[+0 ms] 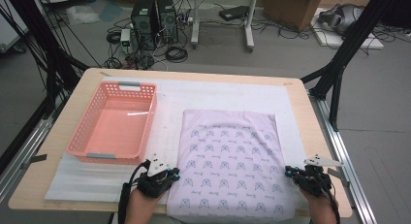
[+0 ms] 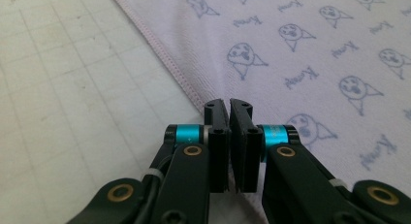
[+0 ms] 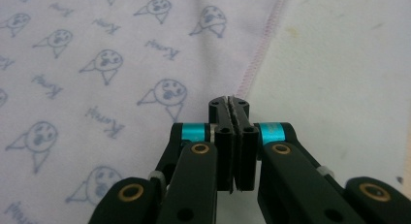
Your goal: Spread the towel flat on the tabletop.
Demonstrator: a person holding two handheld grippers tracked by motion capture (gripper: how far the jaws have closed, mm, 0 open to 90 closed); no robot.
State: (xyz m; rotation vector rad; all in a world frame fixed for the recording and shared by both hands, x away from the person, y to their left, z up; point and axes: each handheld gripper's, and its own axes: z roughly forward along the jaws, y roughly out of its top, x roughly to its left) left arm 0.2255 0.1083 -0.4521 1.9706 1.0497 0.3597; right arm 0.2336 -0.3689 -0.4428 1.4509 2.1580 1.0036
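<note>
A lilac cloth (image 1: 230, 156) printed with small faces lies flat and folded on the white mat (image 1: 169, 112). In the high view my left gripper (image 1: 174, 174) sits at the cloth's left edge near the front, and my right gripper (image 1: 288, 171) at its right edge. In the left gripper view, the left gripper (image 2: 229, 105) has its jaws together right at the stitched hem of the cloth (image 2: 300, 54). The right gripper (image 3: 229, 102) is likewise shut with its tips at the hem of the cloth (image 3: 97, 64). No fabric shows pinched between either pair of jaws.
A pink plastic basket (image 1: 85, 118), empty, stands on the mat left of the cloth. The wooden table (image 1: 303, 117) ends close to my right gripper. Black frame posts rise at both sides; computers, cables and boxes lie on the floor beyond.
</note>
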